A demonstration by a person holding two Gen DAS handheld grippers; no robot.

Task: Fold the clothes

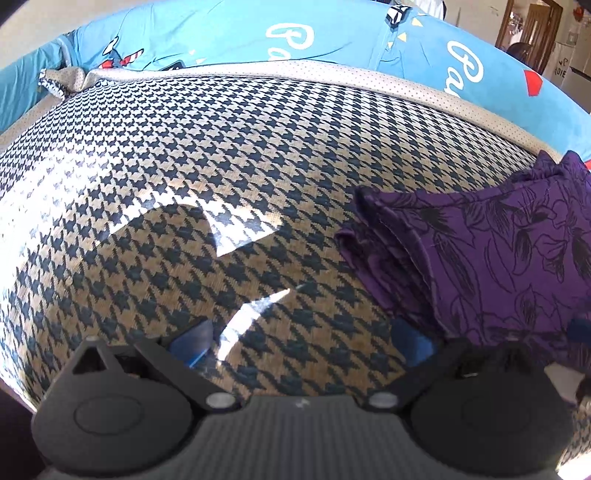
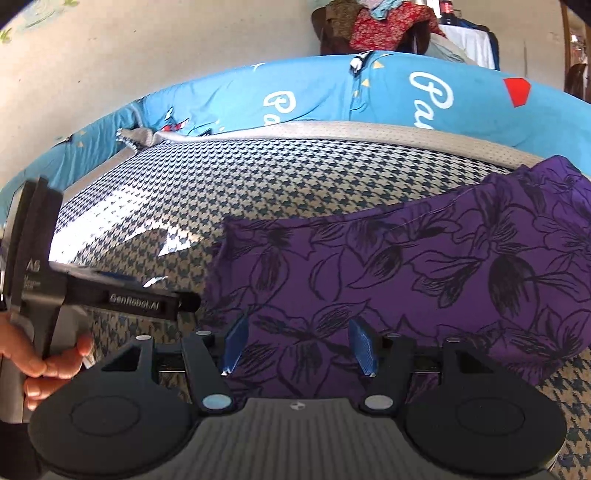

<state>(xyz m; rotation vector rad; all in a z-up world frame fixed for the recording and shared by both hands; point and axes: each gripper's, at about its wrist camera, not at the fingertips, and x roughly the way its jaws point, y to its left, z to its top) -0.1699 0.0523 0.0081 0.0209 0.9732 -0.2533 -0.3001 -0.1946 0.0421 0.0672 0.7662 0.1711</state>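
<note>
A purple garment with a black flower print (image 2: 406, 273) lies folded in several layers on a houndstooth blanket (image 2: 258, 192). My right gripper (image 2: 299, 347) hovers over its near edge. Its blue pads (image 2: 234, 343) stand apart, with the cloth below them and nothing pinched. In the left wrist view the same garment (image 1: 480, 258) lies at the right, its stacked folded edges facing left. My left gripper (image 1: 301, 343) is open over bare blanket (image 1: 221, 166), just left of the garment, with nothing between its fingers. A hand (image 2: 44, 362) holds that left gripper at the left edge of the right wrist view.
A grey dotted border (image 1: 332, 77) edges the blanket at the far side. Behind it lies blue bedding with white lettering (image 2: 332, 92). A pile of clothes (image 2: 388, 26) sits on a chair by the wall. Sunlight patches (image 1: 240, 221) fall on the blanket.
</note>
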